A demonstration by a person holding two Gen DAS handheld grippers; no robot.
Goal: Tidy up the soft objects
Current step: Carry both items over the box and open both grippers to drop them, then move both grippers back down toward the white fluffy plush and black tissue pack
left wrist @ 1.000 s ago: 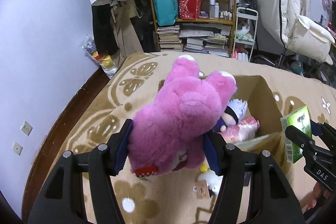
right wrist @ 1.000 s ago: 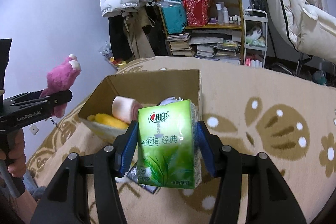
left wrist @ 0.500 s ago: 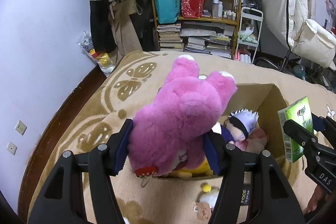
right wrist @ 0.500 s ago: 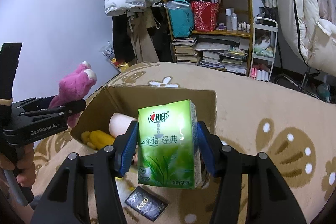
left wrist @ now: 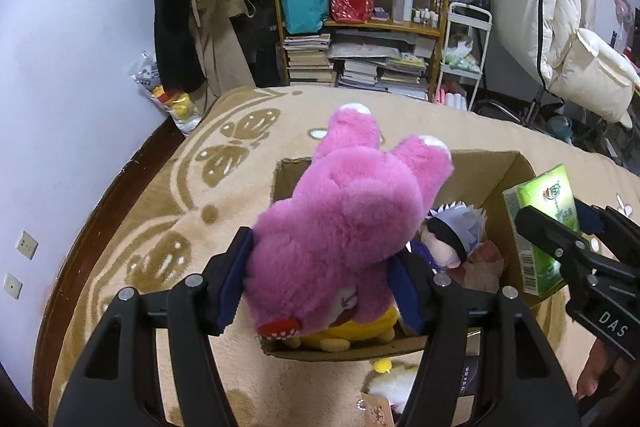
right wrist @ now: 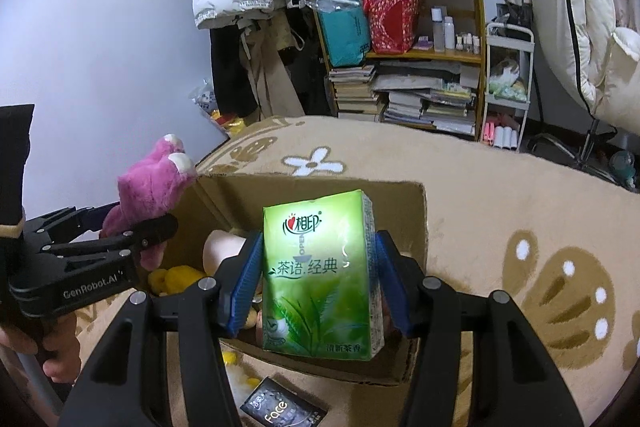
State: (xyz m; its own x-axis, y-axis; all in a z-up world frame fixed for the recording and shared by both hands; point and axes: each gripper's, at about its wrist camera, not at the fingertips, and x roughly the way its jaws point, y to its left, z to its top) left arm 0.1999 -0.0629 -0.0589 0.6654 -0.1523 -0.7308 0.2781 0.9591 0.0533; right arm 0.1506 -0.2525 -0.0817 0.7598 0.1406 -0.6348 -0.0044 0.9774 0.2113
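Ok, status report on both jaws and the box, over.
Left gripper clamps pink plush; right gripper clamps green tissue pack. Both over cardboard box. Box already holds toys, nothing blocking.

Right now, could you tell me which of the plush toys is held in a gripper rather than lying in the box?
The pink plush bear, clamped in the left gripper; the yellow plush and white-haired doll lie in the cardboard box.

Fluffy pink plush toy (left wrist: 340,227), held tilted over the open cardboard box (left wrist: 508,167). Green tissue pack (right wrist: 320,275), upright above the same box. Inside, a yellow plush (left wrist: 352,331) and a white-haired doll (left wrist: 452,231).
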